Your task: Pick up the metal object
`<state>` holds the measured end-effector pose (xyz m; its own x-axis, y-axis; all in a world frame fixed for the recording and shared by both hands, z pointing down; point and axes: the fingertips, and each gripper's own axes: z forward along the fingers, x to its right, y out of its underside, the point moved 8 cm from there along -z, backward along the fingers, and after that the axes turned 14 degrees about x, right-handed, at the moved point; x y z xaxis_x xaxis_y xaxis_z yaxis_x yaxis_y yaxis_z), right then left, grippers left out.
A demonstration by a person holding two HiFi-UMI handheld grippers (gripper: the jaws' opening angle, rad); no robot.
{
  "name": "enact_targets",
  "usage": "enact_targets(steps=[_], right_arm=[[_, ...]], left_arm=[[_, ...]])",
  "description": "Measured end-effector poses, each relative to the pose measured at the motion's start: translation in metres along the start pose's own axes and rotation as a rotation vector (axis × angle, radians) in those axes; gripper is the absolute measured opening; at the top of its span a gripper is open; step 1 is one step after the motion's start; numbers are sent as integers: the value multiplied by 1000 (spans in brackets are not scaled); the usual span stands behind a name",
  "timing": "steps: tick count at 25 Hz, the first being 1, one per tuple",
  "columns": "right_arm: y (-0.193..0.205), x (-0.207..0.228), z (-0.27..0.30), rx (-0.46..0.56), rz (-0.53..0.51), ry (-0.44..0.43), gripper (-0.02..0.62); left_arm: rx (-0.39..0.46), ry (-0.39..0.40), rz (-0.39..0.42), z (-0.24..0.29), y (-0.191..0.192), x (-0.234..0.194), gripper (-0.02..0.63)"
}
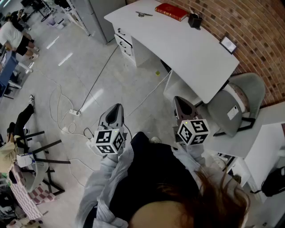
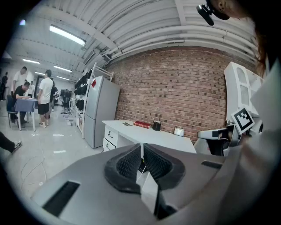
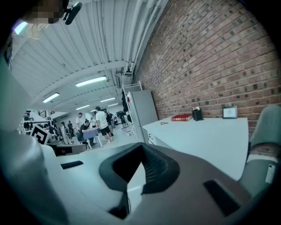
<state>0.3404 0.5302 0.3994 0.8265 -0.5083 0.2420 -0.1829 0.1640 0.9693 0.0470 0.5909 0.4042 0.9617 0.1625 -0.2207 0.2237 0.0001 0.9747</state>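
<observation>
A small metal object (image 1: pixel 143 14) lies at the far end of the white desk (image 1: pixel 187 49), close to a red book (image 1: pixel 171 11). In the left gripper view the metal object (image 2: pixel 127 124) is a tiny dark shape on the desk's far corner. In the right gripper view the metal object (image 3: pixel 163 122) sits left of the book. My left gripper (image 1: pixel 115 111) and right gripper (image 1: pixel 181 103) hang over the floor in front of the desk, well short of it. Both the left gripper (image 2: pixel 141 153) and the right gripper (image 3: pixel 141 148) are shut with nothing between their pads.
A black pen holder (image 1: pixel 194 20) and a small picture frame (image 1: pixel 228 44) stand on the desk by the brick wall. A grey chair (image 1: pixel 240 100) is at its right end. Cables and a power strip (image 1: pixel 73 112) lie on the floor. People (image 2: pixel 45 99) gather far left.
</observation>
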Motion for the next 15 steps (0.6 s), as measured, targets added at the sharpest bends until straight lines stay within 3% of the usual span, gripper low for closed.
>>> enact_targets(steps=[8,15], right_arm=[[10,13,1,-3,32,4,5],[8,31,49,-3,28,28,5]], left_arm=[[-15,3,-18,8,15,10,34],[-14,-3,-43,57,17,-14,34]])
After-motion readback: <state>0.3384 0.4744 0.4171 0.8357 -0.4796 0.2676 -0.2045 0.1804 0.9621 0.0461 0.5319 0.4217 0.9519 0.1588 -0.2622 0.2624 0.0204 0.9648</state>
